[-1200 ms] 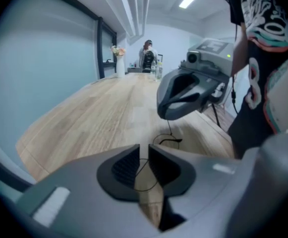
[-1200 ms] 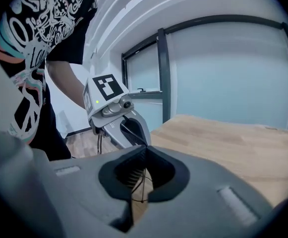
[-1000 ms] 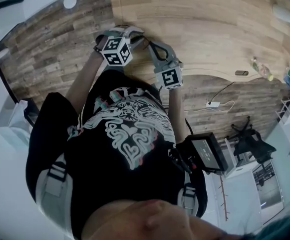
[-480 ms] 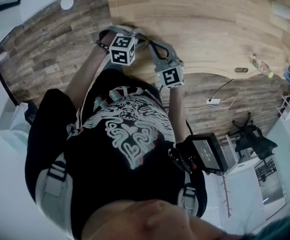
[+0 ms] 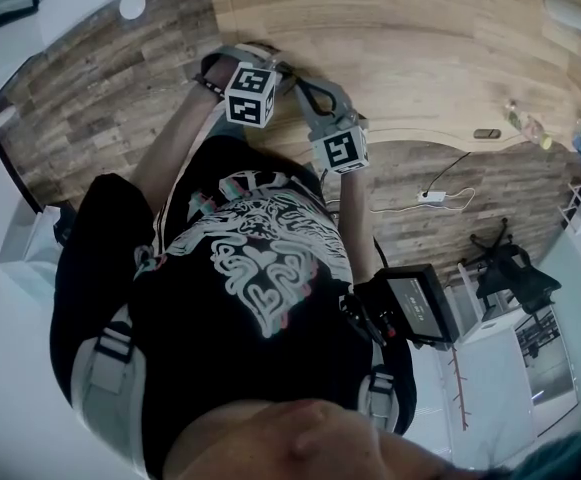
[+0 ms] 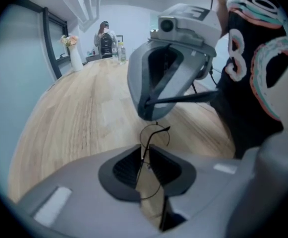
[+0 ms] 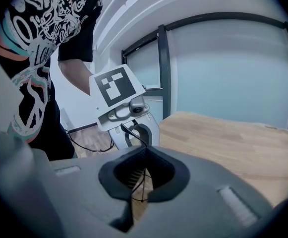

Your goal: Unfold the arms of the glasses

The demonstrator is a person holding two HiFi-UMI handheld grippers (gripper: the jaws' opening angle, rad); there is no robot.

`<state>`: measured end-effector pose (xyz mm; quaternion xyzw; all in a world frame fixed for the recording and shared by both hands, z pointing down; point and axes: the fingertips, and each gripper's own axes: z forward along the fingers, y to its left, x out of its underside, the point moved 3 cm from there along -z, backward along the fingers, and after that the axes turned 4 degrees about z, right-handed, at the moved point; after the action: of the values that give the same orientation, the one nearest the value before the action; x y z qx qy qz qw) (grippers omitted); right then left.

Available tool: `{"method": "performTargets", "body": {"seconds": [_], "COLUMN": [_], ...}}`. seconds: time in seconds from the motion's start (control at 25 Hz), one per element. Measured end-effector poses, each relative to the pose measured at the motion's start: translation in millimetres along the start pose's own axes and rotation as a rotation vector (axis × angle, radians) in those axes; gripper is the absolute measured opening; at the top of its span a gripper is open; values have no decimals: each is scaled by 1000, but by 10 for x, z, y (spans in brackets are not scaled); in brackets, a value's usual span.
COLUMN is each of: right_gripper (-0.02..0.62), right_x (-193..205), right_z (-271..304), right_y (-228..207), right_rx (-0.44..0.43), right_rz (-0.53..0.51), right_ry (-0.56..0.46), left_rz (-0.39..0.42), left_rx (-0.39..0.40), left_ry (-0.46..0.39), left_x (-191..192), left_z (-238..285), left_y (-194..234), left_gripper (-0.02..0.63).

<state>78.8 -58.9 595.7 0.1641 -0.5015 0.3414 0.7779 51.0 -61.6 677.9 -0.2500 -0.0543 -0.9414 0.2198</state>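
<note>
Count: 2 hand-held grippers, 1 pair of glasses, 2 marker cubes, 1 wooden table (image 5: 420, 58).

The left gripper (image 6: 146, 155) has its jaws closed on the glasses (image 6: 146, 150), with the thin wire pinched between the dark pads. The right gripper (image 7: 143, 175) is also clamped on the glasses, a wire strand running into its closed jaws. It faces the left gripper at close range.

The glasses are off the table, held between the two grippers over the table's near edge, just in front of the person's torso. The frame is thin black wire with one round rim visible past the left jaws and a curved arm tip sticking out. I can't tell whether the arms are folded.

Writing: the cubes (image 5: 250, 93) carry black-and-white square markers with no text. The T-shirt (image 5: 260, 258) has a white, teal and pink graphic, and its lettering isn't legible.

In the left gripper view, the far end of the table has 1 vase with flowers (image 6: 73, 53) and 1 seated person.
</note>
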Motion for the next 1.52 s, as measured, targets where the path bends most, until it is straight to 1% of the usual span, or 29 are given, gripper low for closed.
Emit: {"method": "performTargets", "body": {"seconds": [0.08,0.2,0.44,0.56,0.64,0.72,0.84,1.0,1.12,1.32,1.52], "right_gripper": [0,0,0,0,0,0,0,0,0,0,0], "right_x": [8,-9,22,10,8,8,7,14,17,1,-12], "right_z": [-3,-11,-3,1,-1,-14,-39,-64,-72,-132,-207], "right_y": [-12,1,27,28,24,13,-25,-34,-36,-49,-57], "right_rx": [0,-2,-6,-6,-3,4,23,30,34,52,68], "right_rz": [-2,5,-2,-4,-1,7,8,11,8,12,17], "right_ry": [-9,11,4,20,22,20,17,21,19,9,3], "left_rz": [4,3,-3,-6,-5,0,-9,-38,-68,-66,-115], "left_rx": [9,24,22,20,11,-14,-37,-38,-30,-85,-105], "left_ry": [21,46,48,46,48,56,60,51,25,-17,-58], "left_x": [34,89,94,86,80,77,65,63,24,-73,-115], "left_z": [43,88,118,121,122,126,141,144,132,61,-5], "left_y": [-9,-50,-49,-38,-21,1,4,-36,-50,-27,-56], "left_gripper": [29,29,29,29,28,6,-5,-6,-6,-6,-6]}}
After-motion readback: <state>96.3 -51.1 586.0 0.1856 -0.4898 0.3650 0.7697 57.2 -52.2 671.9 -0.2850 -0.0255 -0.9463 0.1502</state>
